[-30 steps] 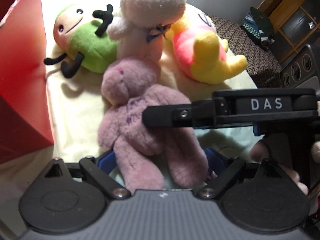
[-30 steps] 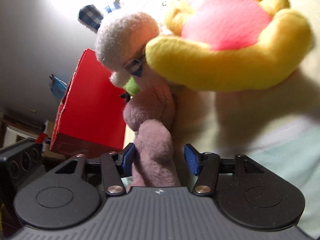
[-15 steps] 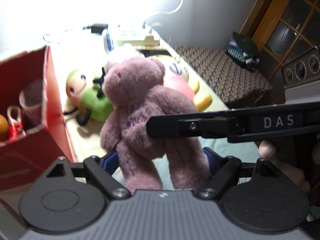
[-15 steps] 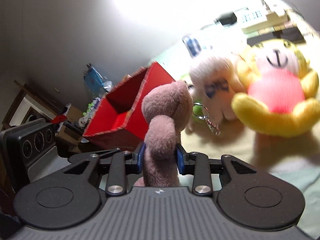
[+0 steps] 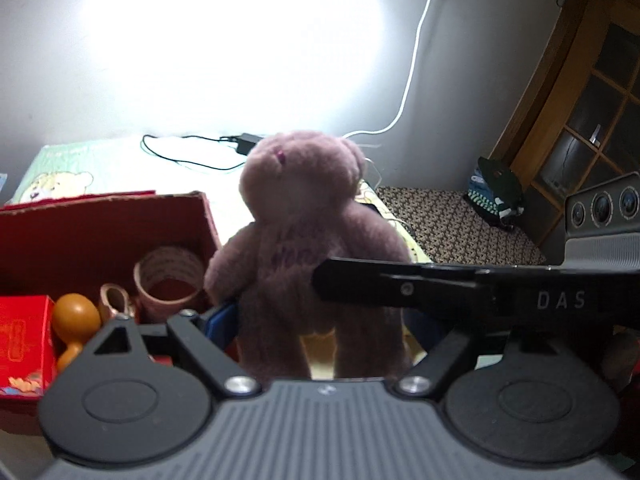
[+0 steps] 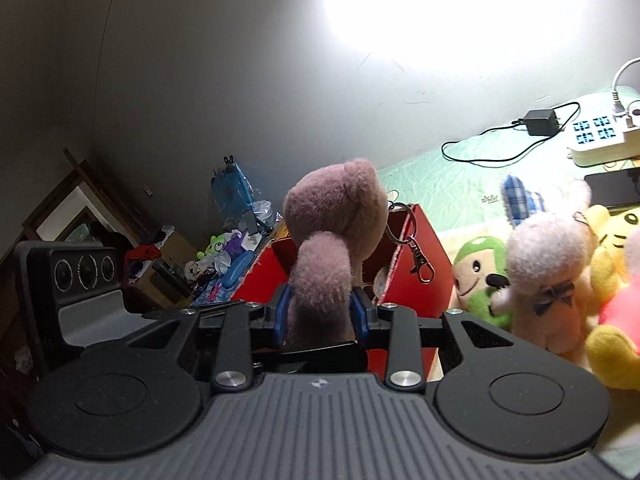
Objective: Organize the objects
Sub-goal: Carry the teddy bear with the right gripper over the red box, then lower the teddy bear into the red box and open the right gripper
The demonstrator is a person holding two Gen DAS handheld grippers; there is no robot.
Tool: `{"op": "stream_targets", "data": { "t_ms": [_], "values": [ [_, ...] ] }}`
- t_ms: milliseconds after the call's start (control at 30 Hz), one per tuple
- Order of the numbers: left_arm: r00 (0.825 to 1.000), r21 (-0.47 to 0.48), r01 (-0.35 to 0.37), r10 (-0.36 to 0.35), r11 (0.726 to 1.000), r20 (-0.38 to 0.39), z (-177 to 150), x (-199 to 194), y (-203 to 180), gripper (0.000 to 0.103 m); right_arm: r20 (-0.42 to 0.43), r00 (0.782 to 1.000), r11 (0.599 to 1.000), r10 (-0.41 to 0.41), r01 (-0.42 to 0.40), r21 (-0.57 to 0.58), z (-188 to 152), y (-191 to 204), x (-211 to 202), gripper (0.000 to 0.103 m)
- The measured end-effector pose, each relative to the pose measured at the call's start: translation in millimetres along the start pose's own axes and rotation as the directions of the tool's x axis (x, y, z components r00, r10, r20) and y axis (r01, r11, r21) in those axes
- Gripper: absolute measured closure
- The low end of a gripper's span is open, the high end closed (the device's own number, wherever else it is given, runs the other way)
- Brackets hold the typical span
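Note:
A mauve teddy bear [image 5: 304, 240] hangs upright in the air between both grippers. My left gripper [image 5: 320, 320] has its blue pads around the bear's legs; its right pad is hidden behind the other gripper's black finger [image 5: 400, 288]. My right gripper [image 6: 320, 312] is shut on the bear's arm [image 6: 320, 276], and the bear [image 6: 340, 204] shows from the side with a metal key clip [image 6: 420, 260] dangling. An open red box [image 5: 100, 232] stands just left of the bear; it also shows in the right wrist view [image 6: 408, 276] behind the bear.
The box holds a tape roll [image 5: 170, 280], an orange wooden piece [image 5: 74, 320] and a red packet [image 5: 24, 340]. A green plush [image 6: 476, 272], a white plush [image 6: 548, 272] and a yellow-pink plush [image 6: 616, 320] lie on the bed. A power strip [image 6: 600, 136] and charger cable [image 6: 540, 120] sit at the back.
The bear was lifted off the bed and carried up and toward the red box. The right gripper closed on its arm. The other plush toys dropped out of the left view.

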State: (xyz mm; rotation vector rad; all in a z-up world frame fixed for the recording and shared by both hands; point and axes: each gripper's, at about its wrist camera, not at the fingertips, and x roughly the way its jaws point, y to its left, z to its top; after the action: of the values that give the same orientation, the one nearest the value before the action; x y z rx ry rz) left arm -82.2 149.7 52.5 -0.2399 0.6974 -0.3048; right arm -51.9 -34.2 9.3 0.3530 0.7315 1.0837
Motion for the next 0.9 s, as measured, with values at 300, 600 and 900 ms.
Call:
{"op": "stream_targets", "data": {
  "t_ms": [300, 600, 900],
  "values": [
    [0.999, -0.073, -0.044, 0.044, 0.996, 0.000, 16, -15, 86, 0.018, -0.016, 1.000, 1.000, 0.012, -0.012, 0.006, 11, 22, 87, 0.069],
    [0.991, -0.144, -0.126, 0.117, 0.982, -0.071, 11, -12, 161, 0.018, -0.097, 0.994, 0.987, 0.044, -0.028, 0.160, -5, 21, 166, 0.069],
    [0.963, -0.139, -0.266, 0.256, 0.954, -0.087, 1, -31, 201, 0.020, -0.184, 0.980, 0.957, 0.076, -0.020, 0.290, -17, 31, 220, 0.069]
  ]
}}
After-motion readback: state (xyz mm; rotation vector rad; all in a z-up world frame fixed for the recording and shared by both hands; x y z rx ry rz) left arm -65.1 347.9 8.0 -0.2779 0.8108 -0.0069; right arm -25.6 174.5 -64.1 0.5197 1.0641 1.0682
